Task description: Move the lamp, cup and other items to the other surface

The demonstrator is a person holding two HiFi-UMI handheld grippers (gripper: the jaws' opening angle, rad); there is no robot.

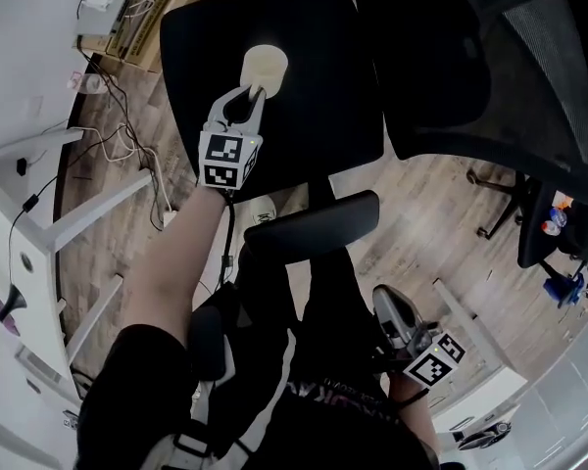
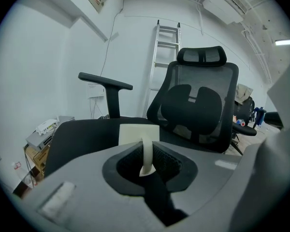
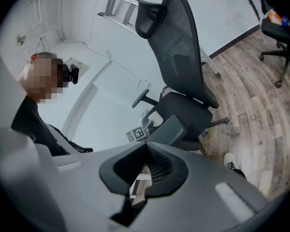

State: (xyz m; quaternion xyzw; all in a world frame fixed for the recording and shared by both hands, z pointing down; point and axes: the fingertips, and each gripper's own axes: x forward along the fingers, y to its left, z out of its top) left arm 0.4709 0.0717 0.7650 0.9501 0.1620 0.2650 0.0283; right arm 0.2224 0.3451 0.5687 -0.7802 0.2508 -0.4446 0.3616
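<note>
Cup, cream-coloured, sits just ahead of the left tool, over the black chair seat. Whether its base touches the seat is hard to tell. The head view shows only its rim from above, and in the left tool view the tool's own body covers its lower part. The left tool is clenched on the handle, a thin loop pinched between nearly closed jaws. The right tool hangs low beside the person's leg, on the near side of the armrest, partly hidden by the body. Its jaws meet at the tips with nothing between them.
</note>
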